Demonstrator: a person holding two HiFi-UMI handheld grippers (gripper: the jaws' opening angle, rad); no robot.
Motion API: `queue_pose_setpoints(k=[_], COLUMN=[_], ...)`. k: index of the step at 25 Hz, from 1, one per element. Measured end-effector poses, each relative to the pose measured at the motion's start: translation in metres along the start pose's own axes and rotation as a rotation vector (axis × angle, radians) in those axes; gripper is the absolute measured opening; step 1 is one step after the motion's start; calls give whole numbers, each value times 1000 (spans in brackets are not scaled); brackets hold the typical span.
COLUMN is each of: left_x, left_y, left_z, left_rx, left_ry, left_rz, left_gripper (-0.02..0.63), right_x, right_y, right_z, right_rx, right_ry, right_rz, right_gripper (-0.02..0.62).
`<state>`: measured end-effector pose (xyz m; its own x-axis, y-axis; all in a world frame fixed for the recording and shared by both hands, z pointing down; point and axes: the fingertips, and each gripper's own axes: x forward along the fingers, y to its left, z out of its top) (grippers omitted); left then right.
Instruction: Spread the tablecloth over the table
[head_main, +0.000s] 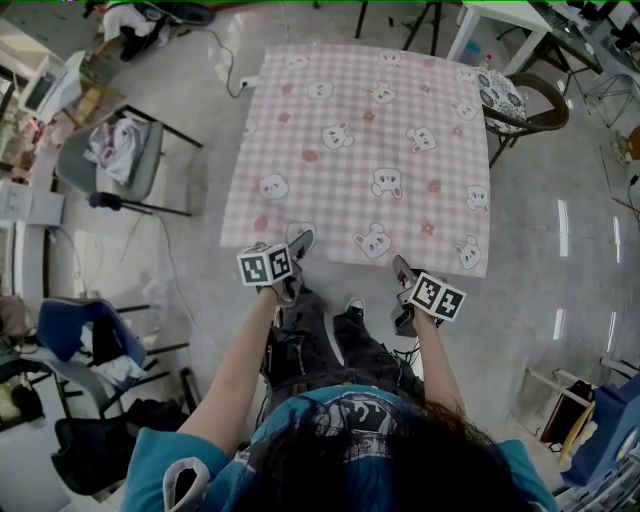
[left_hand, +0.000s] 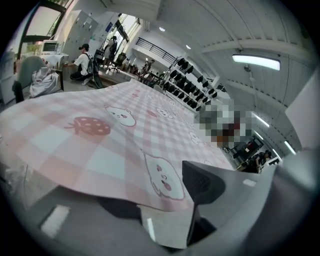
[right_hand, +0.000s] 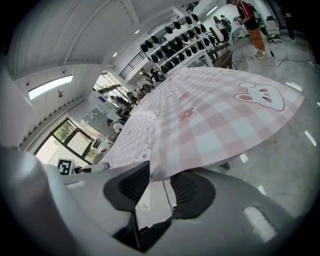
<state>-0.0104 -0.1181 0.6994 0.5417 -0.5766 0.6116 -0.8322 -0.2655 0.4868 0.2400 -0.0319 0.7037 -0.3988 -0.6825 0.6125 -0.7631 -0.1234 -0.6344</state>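
Observation:
The pink checked tablecloth (head_main: 360, 150) with bear and strawberry prints lies spread flat and hides the whole table. Both grippers are at its near edge. My left gripper (head_main: 295, 245) is at the near left part of that edge, my right gripper (head_main: 403, 270) towards the near right. In the left gripper view the cloth (left_hand: 100, 140) drapes over one jaw while the other jaw stands apart at the right, so the left gripper (left_hand: 160, 195) is open. In the right gripper view the cloth's hem (right_hand: 210, 115) hangs in the gap of the right gripper (right_hand: 160, 182), whose pads are apart.
A grey chair (head_main: 120, 160) with clothes stands left of the table. A chair with a patterned cushion (head_main: 505, 100) sits at the far right corner. A blue chair (head_main: 85, 340) is at the near left. The person's legs and shoes (head_main: 330, 330) are right below the near edge.

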Motion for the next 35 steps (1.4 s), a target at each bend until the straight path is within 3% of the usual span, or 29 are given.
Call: queue_pose_setpoints(k=[8, 18, 28, 35], left_x=[-18, -63, -106, -164], left_y=[-9, -24, -64, -76], left_z=[-32, -34, 20, 33], left_rx=[-44, -26, 187, 333], left_ry=[18, -59, -144, -201], left_rz=[-26, -29, -181, -330], left_gripper=[255, 241, 223, 183], right_x=[-25, -32, -43, -60], right_y=[3, 50, 125, 186], right_z=[-33, -21, -6, -31], right_rx=[-68, -142, -190, -251], right_ry=[54, 17, -96, -161], right_rz=[46, 144, 223, 252], right_gripper=[130, 109, 109, 108])
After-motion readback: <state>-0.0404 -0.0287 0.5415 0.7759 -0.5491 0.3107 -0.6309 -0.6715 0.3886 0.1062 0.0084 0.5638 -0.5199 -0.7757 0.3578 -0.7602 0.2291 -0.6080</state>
